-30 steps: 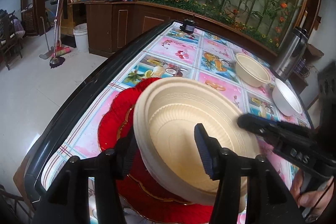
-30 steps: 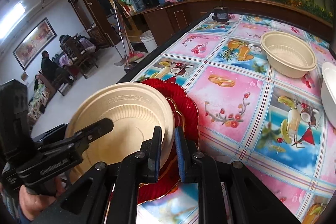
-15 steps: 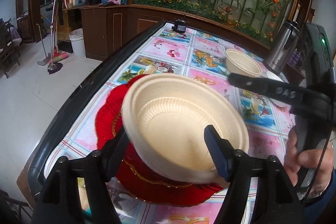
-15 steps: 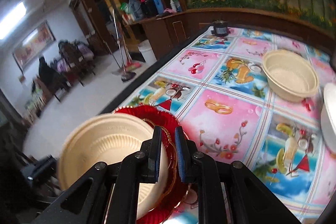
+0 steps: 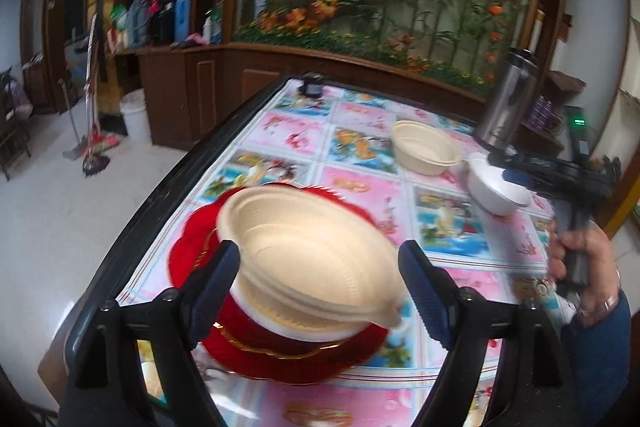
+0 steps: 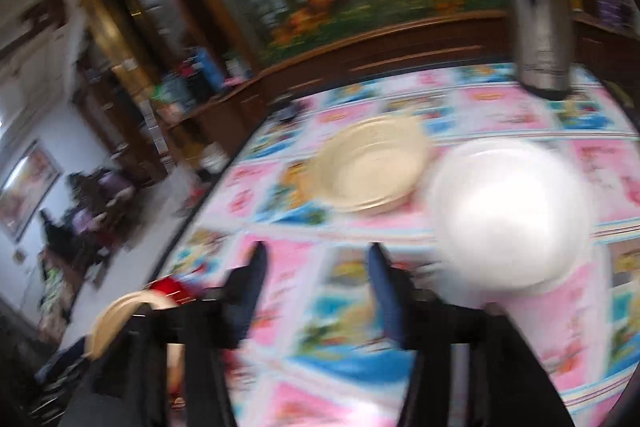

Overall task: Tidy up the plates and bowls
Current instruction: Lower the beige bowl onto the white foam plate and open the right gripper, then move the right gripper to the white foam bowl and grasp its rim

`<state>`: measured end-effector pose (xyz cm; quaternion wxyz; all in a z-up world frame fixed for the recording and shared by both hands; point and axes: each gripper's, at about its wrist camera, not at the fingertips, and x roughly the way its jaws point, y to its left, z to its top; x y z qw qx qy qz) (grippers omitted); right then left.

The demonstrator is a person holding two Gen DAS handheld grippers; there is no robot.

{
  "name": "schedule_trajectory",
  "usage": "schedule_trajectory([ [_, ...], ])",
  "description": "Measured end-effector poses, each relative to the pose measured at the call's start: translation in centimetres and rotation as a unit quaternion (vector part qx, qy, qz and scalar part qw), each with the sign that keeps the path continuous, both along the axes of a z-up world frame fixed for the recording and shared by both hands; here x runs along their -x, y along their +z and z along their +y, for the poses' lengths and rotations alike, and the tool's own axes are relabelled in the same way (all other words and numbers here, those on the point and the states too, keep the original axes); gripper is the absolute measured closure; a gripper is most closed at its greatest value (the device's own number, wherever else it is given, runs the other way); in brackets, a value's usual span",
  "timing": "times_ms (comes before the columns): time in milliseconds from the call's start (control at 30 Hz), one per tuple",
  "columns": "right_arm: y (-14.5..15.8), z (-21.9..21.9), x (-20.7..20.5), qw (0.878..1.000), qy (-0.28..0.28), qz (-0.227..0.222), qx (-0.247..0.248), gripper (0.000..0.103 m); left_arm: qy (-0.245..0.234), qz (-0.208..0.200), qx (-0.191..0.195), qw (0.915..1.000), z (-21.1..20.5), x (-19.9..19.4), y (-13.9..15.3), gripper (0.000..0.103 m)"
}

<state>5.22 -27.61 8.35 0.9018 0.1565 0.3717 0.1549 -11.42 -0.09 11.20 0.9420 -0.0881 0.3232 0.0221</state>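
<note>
- In the left wrist view, a red plate (image 5: 256, 351) lies at about 7 o'clock on the patterned tablecloth (image 5: 360, 187), near the table's dark left edge.
- A cream bowl (image 5: 308, 255) sits tilted on a white bowl (image 5: 296, 327), and the stack stands on the red plate.
- The left gripper (image 5: 320, 287) has its jaws spread wide, one blue pad at each side of the stack; the left pad looks just beside the bowl's rim, but contact cannot be told.
- At 1 o'clock a second cream bowl (image 5: 426, 147) stands on the cloth, with another white bowl (image 5: 494, 187) just to its right, at 2 o'clock.
- A steel flask (image 5: 506, 99) stands behind them.
- The right gripper (image 5: 516, 167) reaches the white bowl's rim from 3 o'clock.
- The right wrist view is blurred: the right gripper (image 6: 318, 291) is open with nothing between its jaws, the white bowl (image 6: 508, 215) at 2 o'clock, the cream bowl (image 6: 372, 163) at 12.
</note>
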Motion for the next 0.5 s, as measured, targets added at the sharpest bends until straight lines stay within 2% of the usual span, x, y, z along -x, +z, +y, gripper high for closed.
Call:
schedule_trajectory([
  [100, -1.5, -2.5, -2.2, 0.999, -0.019, 0.036, 0.018, 0.040, -0.031, 0.004, -0.001, 0.9995, -1.8, -0.3, 0.3, 0.021],
  [233, -3.5, -3.5, -4.1, 0.997, -0.001, 0.075, 0.030, 0.041, -0.043, 0.012, -0.011, 0.9990, -2.9, -0.5, 0.1, 0.021],
  [367, -4.2, -2.1, -3.5, 0.993, 0.052, 0.092, 0.053, 0.041, -0.041, 0.010, -0.006, 0.9991, -2.8, -0.2, 0.1, 0.021],
  [467, -3.6, 0.3, -1.5, 0.985, 0.121, 0.093, 0.076, 0.040, -0.042, 0.007, -0.005, 0.9991, -2.7, 0.0, 0.3, 0.021],
  [500, -3.4, 0.8, -0.4, 0.982, 0.150, 0.092, 0.066, 0.040, -0.043, 0.007, -0.004, 0.9990, -2.7, 0.1, 0.3, 0.021],
])
